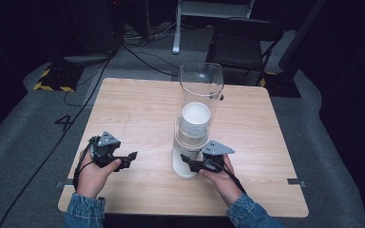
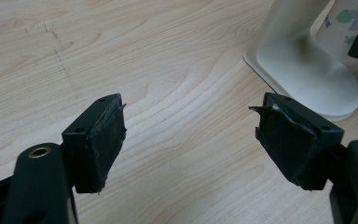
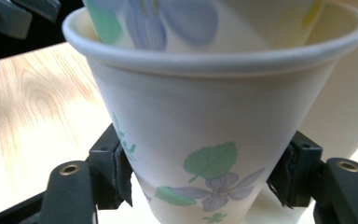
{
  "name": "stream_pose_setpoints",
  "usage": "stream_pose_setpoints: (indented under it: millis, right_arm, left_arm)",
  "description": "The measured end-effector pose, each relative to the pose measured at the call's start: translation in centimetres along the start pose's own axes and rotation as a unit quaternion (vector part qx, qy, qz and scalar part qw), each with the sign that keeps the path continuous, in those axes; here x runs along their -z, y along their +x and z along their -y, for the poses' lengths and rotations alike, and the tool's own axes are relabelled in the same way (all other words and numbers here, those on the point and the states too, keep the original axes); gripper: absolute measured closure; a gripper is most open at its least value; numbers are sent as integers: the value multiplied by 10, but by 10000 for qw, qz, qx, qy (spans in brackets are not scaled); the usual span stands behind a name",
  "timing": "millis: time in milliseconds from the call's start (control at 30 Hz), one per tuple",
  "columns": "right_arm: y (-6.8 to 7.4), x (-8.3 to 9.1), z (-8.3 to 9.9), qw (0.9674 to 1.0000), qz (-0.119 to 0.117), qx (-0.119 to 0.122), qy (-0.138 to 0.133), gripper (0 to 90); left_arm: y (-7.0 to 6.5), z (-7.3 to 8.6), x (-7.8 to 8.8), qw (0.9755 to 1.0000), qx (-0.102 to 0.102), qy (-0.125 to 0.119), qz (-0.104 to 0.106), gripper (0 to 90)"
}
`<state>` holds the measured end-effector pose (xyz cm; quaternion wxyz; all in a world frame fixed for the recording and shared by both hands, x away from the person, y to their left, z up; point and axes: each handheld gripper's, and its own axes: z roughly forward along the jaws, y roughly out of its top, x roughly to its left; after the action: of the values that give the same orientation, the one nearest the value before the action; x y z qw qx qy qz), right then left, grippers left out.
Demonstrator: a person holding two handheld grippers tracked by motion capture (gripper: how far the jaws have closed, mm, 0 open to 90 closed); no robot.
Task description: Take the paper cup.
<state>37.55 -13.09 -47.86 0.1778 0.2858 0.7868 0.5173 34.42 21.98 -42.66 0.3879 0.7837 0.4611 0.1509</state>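
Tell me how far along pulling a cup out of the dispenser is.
Just started, as far as I can tell. In hand: the right claw is closed on the bottom paper cup, still nested under the stack in the dispenser. Left: drawing it free. The left claw is open over the table.

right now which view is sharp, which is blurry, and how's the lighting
High view: table evenly lit, surroundings nearly black, clear tube shows faint glare. Left gripper view: wood grain crisp, white dispenser base slightly soft. Right gripper view: the floral paper cup sits so near the lens that its rim and the cup nested above look soft; the table at the left is washed out.
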Motion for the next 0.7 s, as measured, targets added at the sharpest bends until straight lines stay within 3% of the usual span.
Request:
stream_pose_setpoints:
  millis: [100,700]
  right_arm:
    - [-1,-3,6,9999,0,54,160,336]
    - [0,-5,20,9988,-80,50,480,334]
  left_arm:
    - [0,-1,0,10000,-31,11,10,236]
    - [-3,-6,-4,9999,-97,13,70,234]
